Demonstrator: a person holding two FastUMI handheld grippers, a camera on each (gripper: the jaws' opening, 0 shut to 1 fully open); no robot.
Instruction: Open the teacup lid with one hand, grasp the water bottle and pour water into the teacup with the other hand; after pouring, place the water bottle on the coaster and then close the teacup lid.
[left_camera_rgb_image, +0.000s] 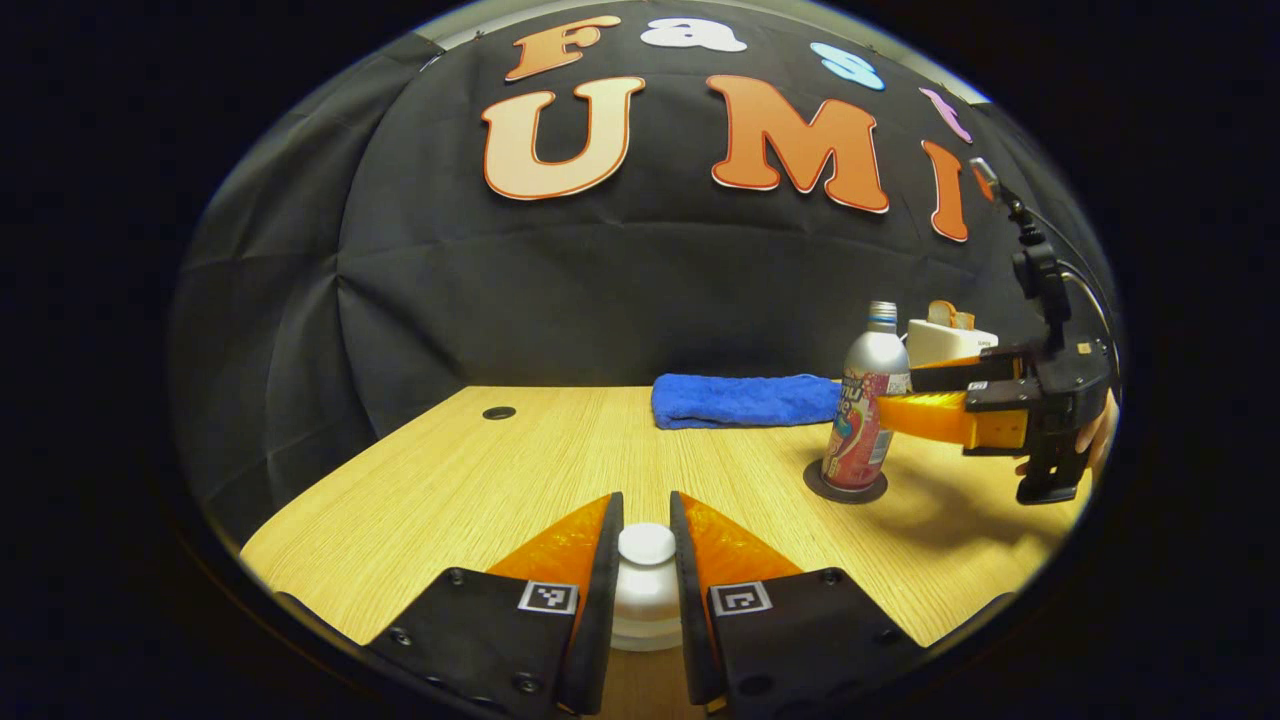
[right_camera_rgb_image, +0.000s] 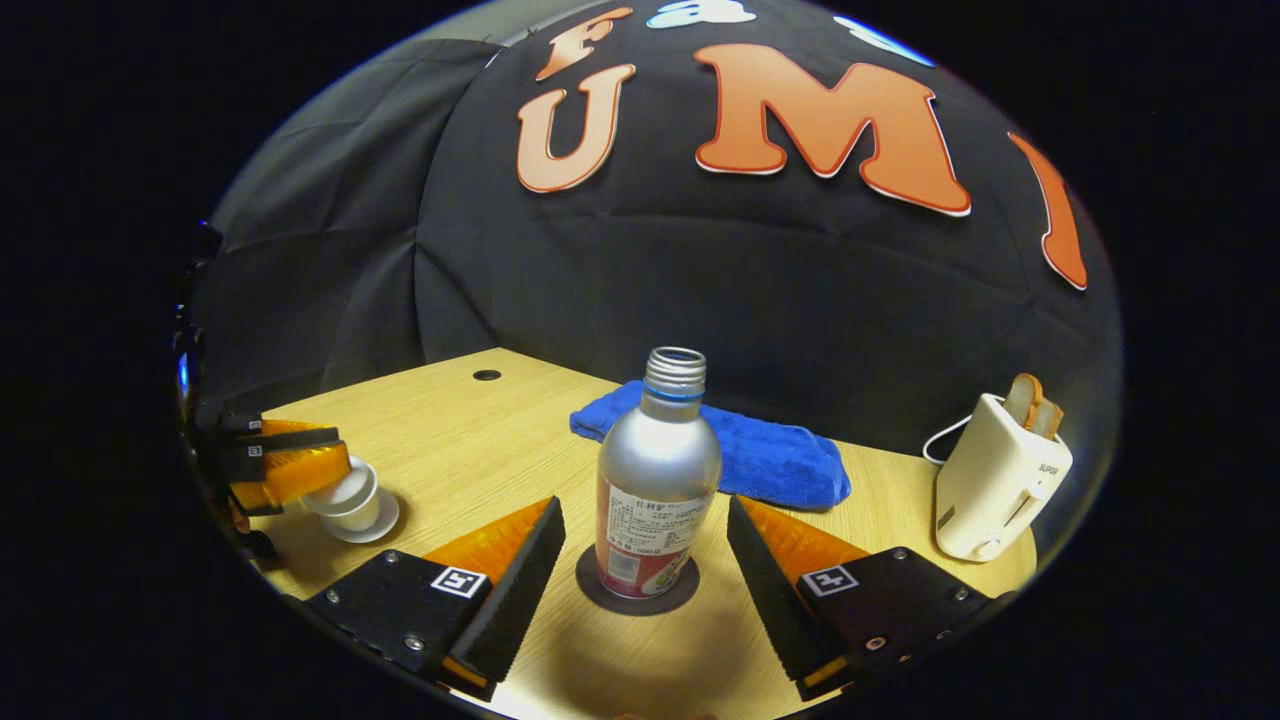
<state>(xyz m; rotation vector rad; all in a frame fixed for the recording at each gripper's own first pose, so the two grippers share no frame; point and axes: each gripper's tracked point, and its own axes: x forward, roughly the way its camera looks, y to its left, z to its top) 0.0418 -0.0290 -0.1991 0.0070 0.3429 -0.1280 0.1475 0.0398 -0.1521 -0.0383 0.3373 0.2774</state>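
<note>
Woodgrain table (right_camera_rgb_image: 470, 440) bears metal bottle (right_camera_rgb_image: 657, 480) (cylindrical, uncapped).

Light wooden table against a black cloth booth wall

The pale wood-grain tabletop (right_camera_rgb_image: 470, 440) has a small round dark hole (right_camera_rgb_image: 487, 375) near its far edge; the creased black cloth wall (right_camera_rgb_image: 700, 290) rises directly behind.

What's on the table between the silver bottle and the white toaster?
In the right gripper view, the folded blue towel lies behind that gap; between the silver metal bottle and white toaster sits bare wooden table.
</note>
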